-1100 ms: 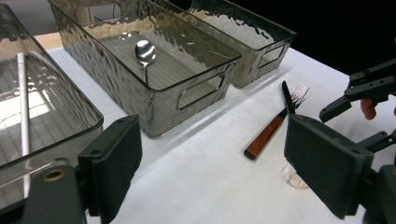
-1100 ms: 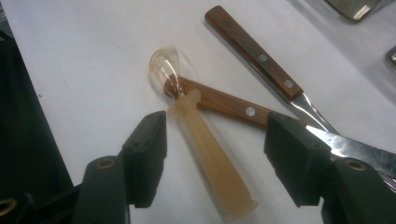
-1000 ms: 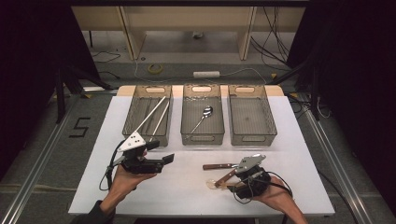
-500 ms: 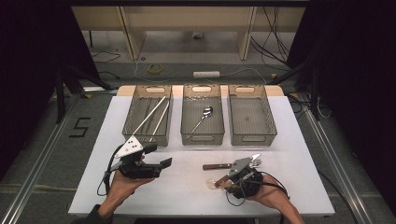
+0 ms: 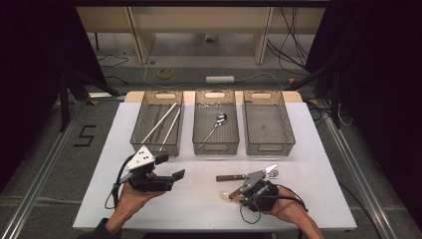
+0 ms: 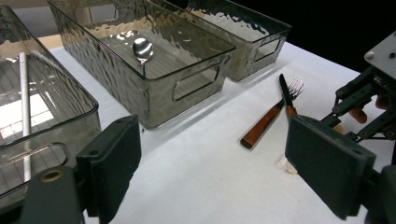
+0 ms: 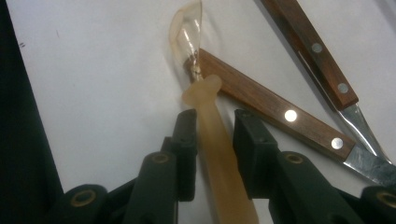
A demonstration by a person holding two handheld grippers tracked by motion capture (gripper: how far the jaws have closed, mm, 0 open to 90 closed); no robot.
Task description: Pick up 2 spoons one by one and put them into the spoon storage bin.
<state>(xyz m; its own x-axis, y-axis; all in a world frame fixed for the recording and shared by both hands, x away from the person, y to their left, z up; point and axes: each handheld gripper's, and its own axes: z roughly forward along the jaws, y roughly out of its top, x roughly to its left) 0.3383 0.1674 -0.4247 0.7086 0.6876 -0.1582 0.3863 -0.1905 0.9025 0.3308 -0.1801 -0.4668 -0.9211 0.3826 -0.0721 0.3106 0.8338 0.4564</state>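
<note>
Now the right gripper [image 7: 211, 140] is closing its jaws around the pale plastic spoon [image 7: 210, 135] lying on the white table [image 7: 93, 70], probably to sort it into a bin [image 5: 215, 124]; the left gripper [image 6: 212, 163] is waiting open.

The right tongs [image 5: 238, 195] are observed lower and tilted further toward the tabletop [image 5: 199, 209] than in the earlier pictures, with the hand drawn slightly inward toward the near edge. Their jaws have just been closing, and a translucent plastic spoon [image 7: 212, 140] is now seen between them; in the right gripper view a narrow gap is still noted on either side of its handle, so no firm contact of the pads [image 7: 186, 140] can be confirmed. The grey plate on the right tongs, seen raised one second ago, is now recorded flatter and nearer the wooden-handled knife [image 5: 231, 177].
</note>
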